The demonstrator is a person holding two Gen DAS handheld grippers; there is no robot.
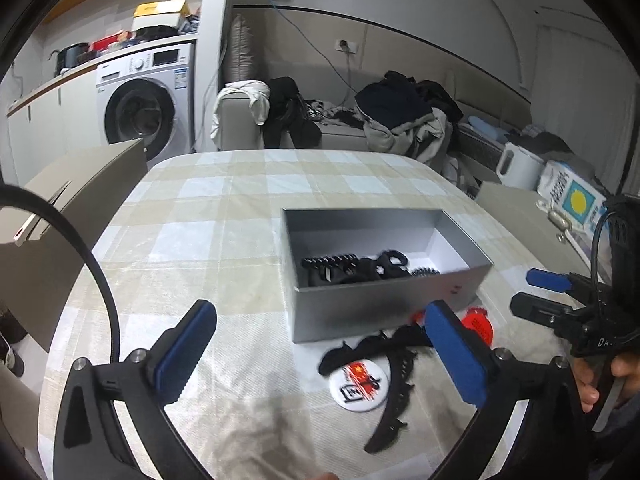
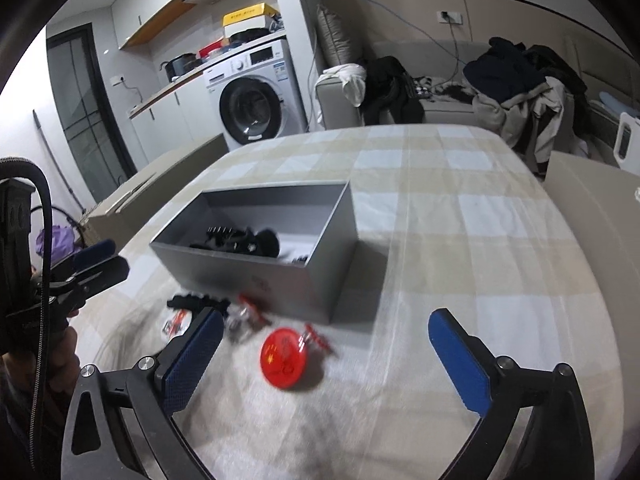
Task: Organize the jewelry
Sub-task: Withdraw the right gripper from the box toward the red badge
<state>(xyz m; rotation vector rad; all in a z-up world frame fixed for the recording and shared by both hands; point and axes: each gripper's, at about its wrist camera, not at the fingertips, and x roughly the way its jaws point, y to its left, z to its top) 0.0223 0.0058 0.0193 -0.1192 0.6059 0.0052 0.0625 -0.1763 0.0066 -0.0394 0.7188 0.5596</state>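
An open grey box sits on the checked tablecloth and holds several black hair clips. In front of it lie a white round badge, a red round badge, a black toothed headband, a black hair tie and small red pieces. My left gripper is open and empty above the badges. My right gripper is open and empty above the red badge; it also shows in the left wrist view.
The table has chairs at its left and right sides. A sofa piled with clothes stands behind it, with a washing machine at the back left. A white jug is at the right.
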